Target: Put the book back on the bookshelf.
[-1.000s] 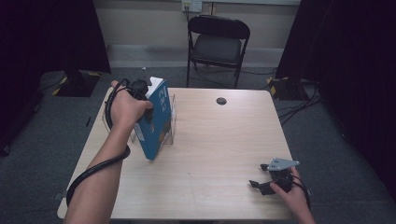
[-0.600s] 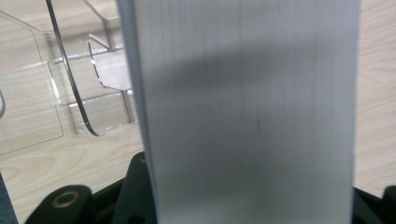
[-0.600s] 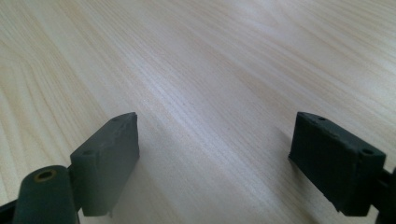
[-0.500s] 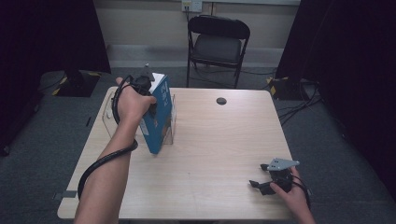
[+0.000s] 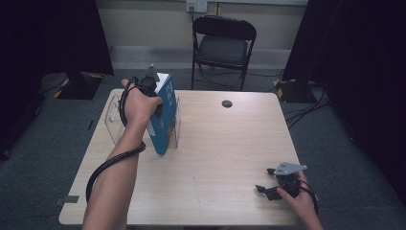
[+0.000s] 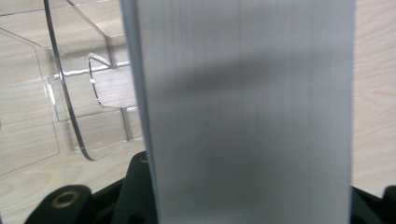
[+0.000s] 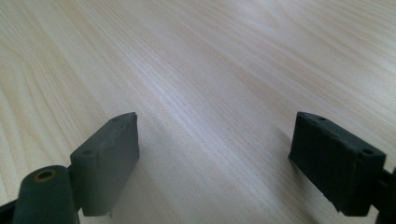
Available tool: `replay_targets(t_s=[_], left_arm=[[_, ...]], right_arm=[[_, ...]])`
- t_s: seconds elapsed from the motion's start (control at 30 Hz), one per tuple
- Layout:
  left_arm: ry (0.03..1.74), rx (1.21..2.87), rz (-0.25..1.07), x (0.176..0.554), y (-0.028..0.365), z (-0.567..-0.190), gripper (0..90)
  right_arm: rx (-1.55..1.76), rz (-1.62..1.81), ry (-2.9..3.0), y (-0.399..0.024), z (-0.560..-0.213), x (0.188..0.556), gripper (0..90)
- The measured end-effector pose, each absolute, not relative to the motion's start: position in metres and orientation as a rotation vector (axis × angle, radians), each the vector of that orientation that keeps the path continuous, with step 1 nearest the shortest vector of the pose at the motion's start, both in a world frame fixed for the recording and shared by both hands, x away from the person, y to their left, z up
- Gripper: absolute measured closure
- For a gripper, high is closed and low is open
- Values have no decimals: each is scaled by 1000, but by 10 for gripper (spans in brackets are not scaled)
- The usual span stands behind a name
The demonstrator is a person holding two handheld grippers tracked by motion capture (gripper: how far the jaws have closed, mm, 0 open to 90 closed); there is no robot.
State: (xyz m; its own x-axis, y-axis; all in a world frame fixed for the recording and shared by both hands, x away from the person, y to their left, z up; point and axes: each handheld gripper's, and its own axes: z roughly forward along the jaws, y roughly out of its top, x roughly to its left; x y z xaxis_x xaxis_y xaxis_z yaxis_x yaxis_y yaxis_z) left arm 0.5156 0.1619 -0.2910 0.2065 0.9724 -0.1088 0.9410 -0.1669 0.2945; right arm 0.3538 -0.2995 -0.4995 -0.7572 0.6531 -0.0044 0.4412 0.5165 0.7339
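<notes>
A thick blue book (image 5: 163, 125) with white page edges (image 6: 247, 112) hangs tilted over the left part of the wooden table (image 5: 225, 148). My left gripper (image 5: 154, 98) is shut on its upper end. The book's lower corner sits inside or against a clear plastic holder (image 5: 114, 119); which one I cannot tell. In the left gripper view the holder's curved walls (image 6: 79, 93) lie on the table to the left of the book. My right gripper (image 5: 266, 180) rests near the table's front right corner. Its jaws stand open over bare wood (image 7: 219, 154).
A small black round disc (image 5: 227, 103) lies at the table's far middle. A black folding chair (image 5: 222, 43) stands beyond the far edge. Dark curtains flank the room, and cables run over the grey floor at right (image 5: 306, 103).
My left hand has carried the book a little away from the person and stood it more upright at the holder. The right gripper has stayed where it was.
</notes>
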Motion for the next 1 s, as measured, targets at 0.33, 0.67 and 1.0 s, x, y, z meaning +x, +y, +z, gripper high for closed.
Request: replay_targets(t_s=[0.33,0.67,1.0], left_arm=[[1732,2218,221,518,156,-293,610],[1631,2218,260,502,164,-283,497],[1585,2197,222,484,170,-283,496]], right_arm=[[920,1081,2481,-299,-499,354,145],[917,1086,2484,-299,-500,354,144],[914,1095,2489,-298,-500,355,138]])
